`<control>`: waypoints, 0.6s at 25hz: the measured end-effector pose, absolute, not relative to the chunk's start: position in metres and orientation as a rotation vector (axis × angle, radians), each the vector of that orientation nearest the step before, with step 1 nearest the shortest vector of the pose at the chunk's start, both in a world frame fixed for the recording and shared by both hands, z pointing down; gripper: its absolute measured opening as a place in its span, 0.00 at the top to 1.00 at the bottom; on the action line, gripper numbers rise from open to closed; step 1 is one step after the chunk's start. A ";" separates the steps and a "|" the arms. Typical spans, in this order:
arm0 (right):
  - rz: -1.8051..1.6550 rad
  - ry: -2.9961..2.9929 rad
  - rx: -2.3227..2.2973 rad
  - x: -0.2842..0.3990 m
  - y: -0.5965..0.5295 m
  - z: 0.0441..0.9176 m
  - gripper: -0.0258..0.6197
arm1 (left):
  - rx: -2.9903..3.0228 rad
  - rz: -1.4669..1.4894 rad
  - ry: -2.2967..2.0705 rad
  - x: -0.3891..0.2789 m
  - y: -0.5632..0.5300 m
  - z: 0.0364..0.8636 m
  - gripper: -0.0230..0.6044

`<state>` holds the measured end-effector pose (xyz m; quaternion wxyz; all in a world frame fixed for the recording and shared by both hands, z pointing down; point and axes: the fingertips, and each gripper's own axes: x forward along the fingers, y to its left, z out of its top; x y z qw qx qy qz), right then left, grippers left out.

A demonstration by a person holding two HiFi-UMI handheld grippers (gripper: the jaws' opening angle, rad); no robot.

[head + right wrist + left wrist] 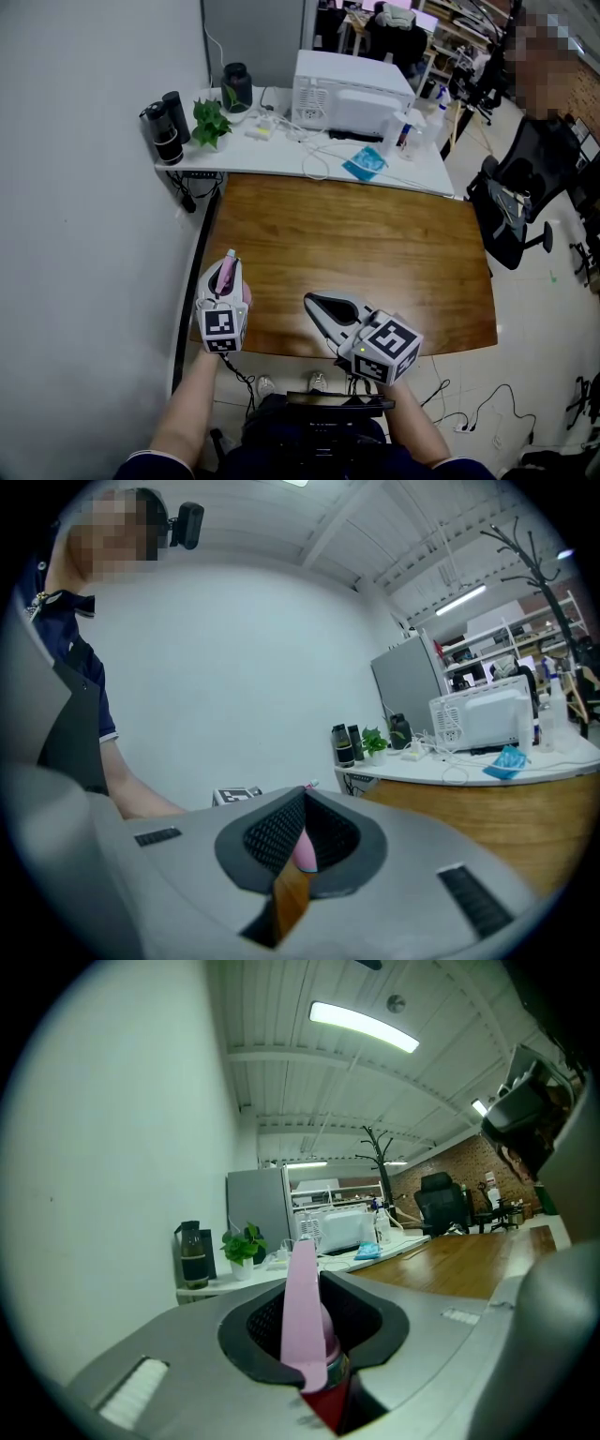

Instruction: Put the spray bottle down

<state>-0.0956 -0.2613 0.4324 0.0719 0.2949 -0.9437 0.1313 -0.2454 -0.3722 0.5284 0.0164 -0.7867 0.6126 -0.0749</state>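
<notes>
The spray bottle (226, 273) shows as a pink head and trigger with a red part below it (302, 1307). My left gripper (228, 265) is shut on it, above the near left corner of the brown wooden table (375, 244). The bottle's body is hidden by the jaws. My right gripper (312, 302) is over the table's near edge, pointing left toward the bottle, shut with nothing in it. In the right gripper view its tips (305, 794) meet, and a bit of the pink bottle (304, 850) shows through the gap behind them.
A white wall runs close along the left. Behind the wooden table, a white table (281, 155) carries a microwave (349, 92), a potted plant (210, 122), dark bottles (167, 127), cables and a blue pouch (364, 163). An office chair (525, 187) stands to the right.
</notes>
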 end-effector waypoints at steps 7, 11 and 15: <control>0.415 -2.835 0.894 -0.091 -0.261 0.435 0.96 | -2.416 -0.221 1.897 -0.244 -0.372 0.529 0.84; 0.411 -2.835 0.903 -0.086 -0.261 0.433 0.96 | -2.419 -0.224 1.899 -0.244 -0.372 0.528 0.83; 0.412 -2.840 0.898 -0.085 -0.261 0.433 0.96 | -2.429 -0.214 1.902 -0.246 -0.374 0.527 0.72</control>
